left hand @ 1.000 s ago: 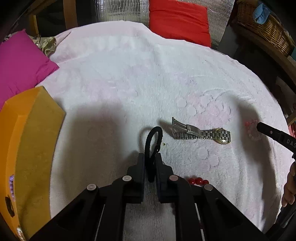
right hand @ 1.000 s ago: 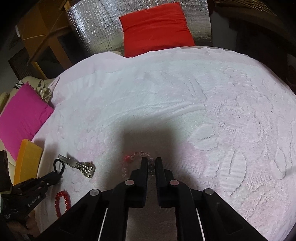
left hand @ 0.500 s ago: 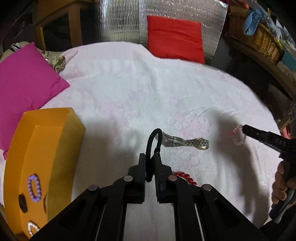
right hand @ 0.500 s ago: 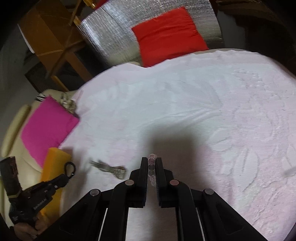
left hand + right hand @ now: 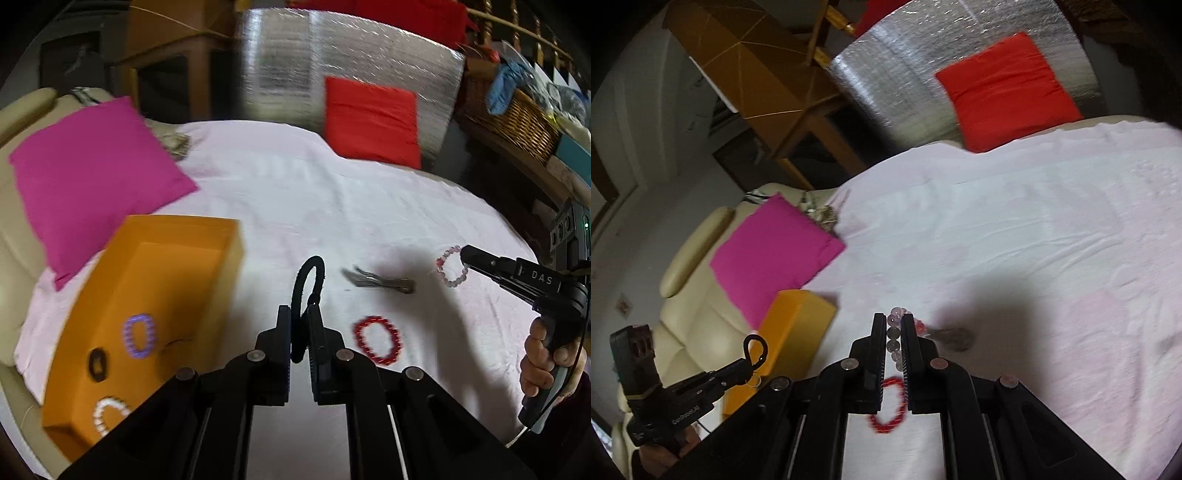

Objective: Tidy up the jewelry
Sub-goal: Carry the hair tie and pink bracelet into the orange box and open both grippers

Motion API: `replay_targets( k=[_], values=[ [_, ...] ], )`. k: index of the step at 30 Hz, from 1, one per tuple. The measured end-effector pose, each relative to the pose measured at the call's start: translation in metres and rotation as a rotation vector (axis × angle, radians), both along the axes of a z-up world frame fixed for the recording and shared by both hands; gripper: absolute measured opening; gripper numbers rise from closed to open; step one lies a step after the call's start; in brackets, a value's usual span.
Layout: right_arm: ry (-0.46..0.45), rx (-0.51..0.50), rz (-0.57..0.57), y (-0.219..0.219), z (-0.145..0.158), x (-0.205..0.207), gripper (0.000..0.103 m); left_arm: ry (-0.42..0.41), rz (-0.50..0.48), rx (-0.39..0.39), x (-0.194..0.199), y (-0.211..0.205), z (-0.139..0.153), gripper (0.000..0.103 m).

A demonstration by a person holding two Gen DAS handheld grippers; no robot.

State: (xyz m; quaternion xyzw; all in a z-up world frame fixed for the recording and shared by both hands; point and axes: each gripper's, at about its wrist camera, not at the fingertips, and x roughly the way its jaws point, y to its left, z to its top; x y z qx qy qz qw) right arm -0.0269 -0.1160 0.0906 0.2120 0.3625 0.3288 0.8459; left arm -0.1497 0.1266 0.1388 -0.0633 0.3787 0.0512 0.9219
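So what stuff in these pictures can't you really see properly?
- Watch: motion blur in the left wrist view smears its face and band; in the right wrist view the right gripper covers most of it.
- Red bracelet: partly hidden behind the right gripper's fingers.
- Orange box: its near corner runs behind the left gripper, and the dark piece inside is too blurred to name.
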Motion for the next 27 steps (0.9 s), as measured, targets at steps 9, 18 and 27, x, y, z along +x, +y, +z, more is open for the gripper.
replay_targets(
  k=[9,18,27],
  values=[
    [-0.002,0.038,0.123,0.062,0.012,-0.027,0.009,-0.017,0.133,0.008,-0.051,0.063,-0.003,0.008],
    [-0.020,0.010,0.262,0.124,0.016,-0.061,0.009,0.041,0.305,-0.029,-0.088,0.142,-0.037,0.008],
    [0.034,-0.009,0.317,0.198,0.013,-0.044,0.009,0.073,0.309,-0.072,-0.084,0.168,-0.059,0.008]
  ],
)
